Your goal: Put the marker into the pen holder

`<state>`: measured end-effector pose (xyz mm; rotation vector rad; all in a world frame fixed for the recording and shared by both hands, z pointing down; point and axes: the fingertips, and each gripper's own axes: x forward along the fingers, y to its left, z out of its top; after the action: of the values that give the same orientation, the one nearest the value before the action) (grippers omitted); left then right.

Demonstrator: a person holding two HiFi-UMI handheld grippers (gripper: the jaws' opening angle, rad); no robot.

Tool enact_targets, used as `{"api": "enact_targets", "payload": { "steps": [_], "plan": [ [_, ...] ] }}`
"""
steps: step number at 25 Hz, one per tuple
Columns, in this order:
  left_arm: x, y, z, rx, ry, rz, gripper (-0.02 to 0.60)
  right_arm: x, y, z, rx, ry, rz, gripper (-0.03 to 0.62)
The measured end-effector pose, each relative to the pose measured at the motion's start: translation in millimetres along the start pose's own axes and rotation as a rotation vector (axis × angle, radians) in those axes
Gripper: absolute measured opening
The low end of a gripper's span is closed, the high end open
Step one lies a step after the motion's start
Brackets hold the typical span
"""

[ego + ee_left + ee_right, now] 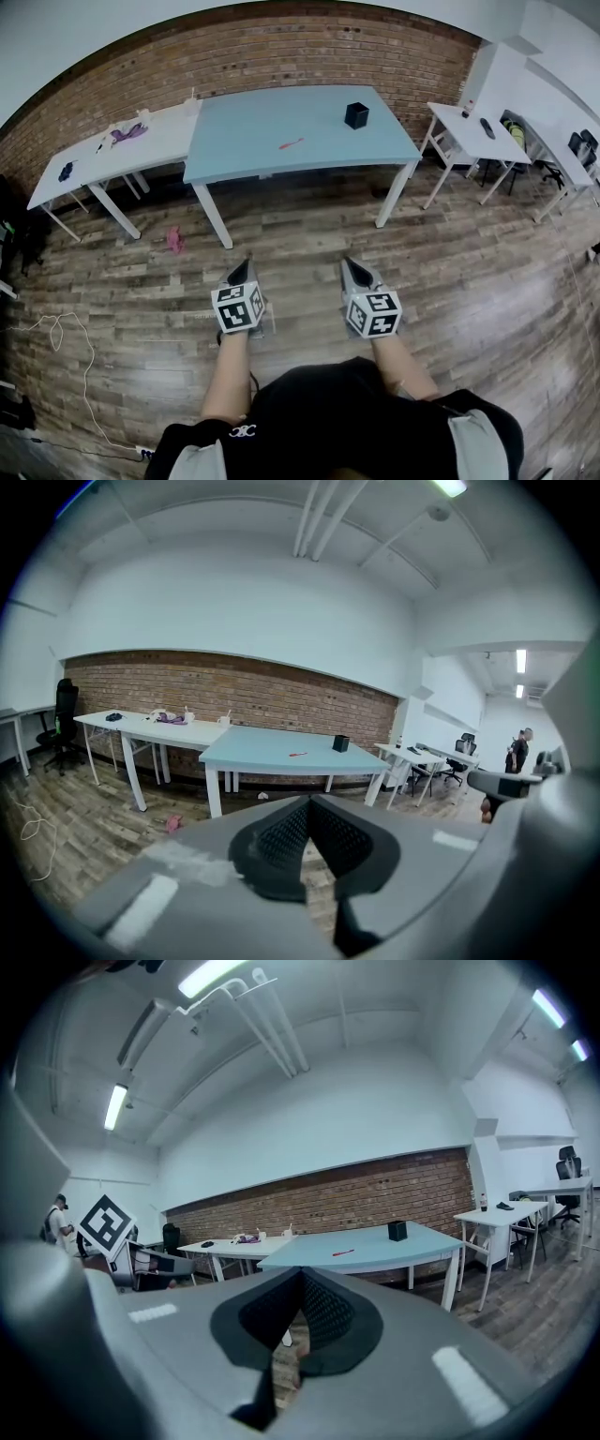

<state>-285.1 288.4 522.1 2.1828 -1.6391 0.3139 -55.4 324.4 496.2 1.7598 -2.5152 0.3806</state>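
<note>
Grey left gripper (244,266) and right gripper (347,265) closed, empty; only head view shows forearms (228,375).

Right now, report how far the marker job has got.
Done: nothing yet. The red marker lies on the blue table, apart from the black pen holder. In hand: nothing; the left gripper and right gripper have jaws together, empty, short of the table. To do: approach, grasp the marker, drop it into the pen holder.
</note>
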Motion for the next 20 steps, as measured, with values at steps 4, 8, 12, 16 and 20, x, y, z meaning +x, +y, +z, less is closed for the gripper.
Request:
{"api": "enact_targets", "payload": {
  "steps": [4, 8, 12, 16, 20],
  "plan": [
    [0.6, 10.1, 0.7, 0.015, 0.014, -0.007, 0.006, 2.5, 9.7, -4.0, 0.003, -0.004, -0.013, 0.003],
    [7.0, 13.4, 14.6, 0.034, -0.005, -0.012, 0.006, 9.7, 6.6, -0.7, 0.006, -0.016, -0.027, 0.003],
    [19.5, 12.7, 28.6, 0.034, -0.032, -0.013, 0.006, 18.3, 1.6, 8.9, -0.012, -0.034, -0.023, 0.003],
    [35.1, 11.6, 38.8, 0.046, -0.052, -0.008, 0.006, 32.4, -11.4, 14.0, -0.019, -0.043, -0.021, 0.003],
    [59.9, 10.7, 44.7, 0.059, -0.054, 0.006, 0.006, 56.6, -34.0, 17.0, -0.003, -0.047, -0.013, 0.003]
  ]
}}
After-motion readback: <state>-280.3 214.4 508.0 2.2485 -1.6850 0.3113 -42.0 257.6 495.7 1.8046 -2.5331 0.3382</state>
